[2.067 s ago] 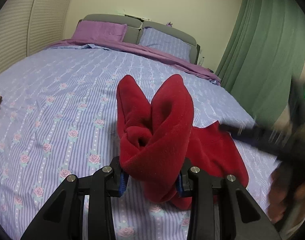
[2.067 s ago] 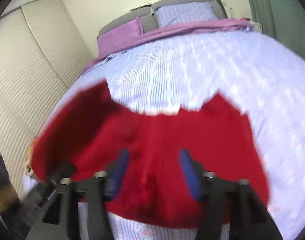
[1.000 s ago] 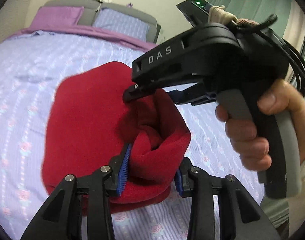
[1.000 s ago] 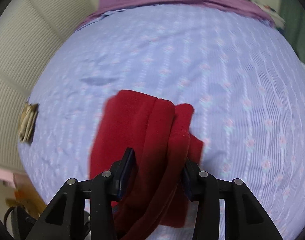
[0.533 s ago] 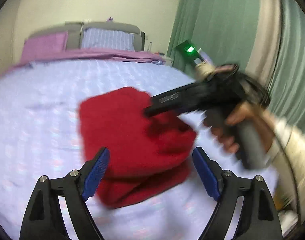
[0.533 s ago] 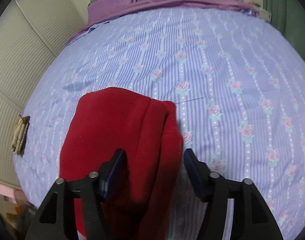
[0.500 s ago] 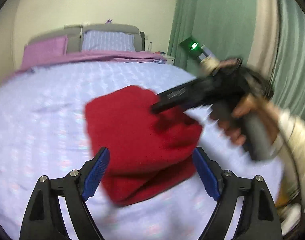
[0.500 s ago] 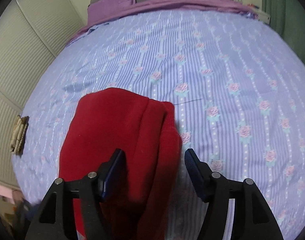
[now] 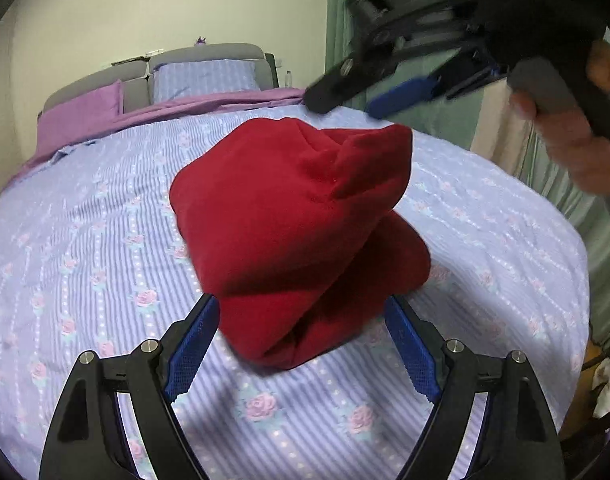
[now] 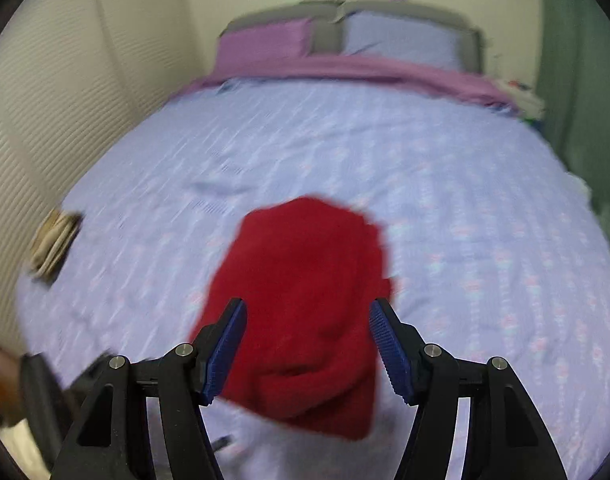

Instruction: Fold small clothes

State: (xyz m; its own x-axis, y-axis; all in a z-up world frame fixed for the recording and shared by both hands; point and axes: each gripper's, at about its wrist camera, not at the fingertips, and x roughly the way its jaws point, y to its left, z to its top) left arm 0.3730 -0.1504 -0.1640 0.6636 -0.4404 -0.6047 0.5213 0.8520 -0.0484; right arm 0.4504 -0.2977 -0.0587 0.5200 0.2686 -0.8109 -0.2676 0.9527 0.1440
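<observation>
Red garment [image 9: 301, 224] lies folded in a lumpy bundle on the bedspread [image 9: 85, 248], roughly mid-bed, well short of the pillows [image 9: 203, 76]. Left gripper [image 9: 301, 344] has just been opening: jaws wide, blue pads either side of the bundle's near edge, not pressing it. Right gripper [image 10: 307, 346] has also just been opening; jaws apart above the garment, nothing clamped. From the left wrist view it hangs in a hand [image 9: 577, 132] above the bundle's far right corner, clear of the cloth. Right view is motion-blurred; the tan thing [image 10: 55, 246] at the bedspread's left edge may be folded cloth.
</observation>
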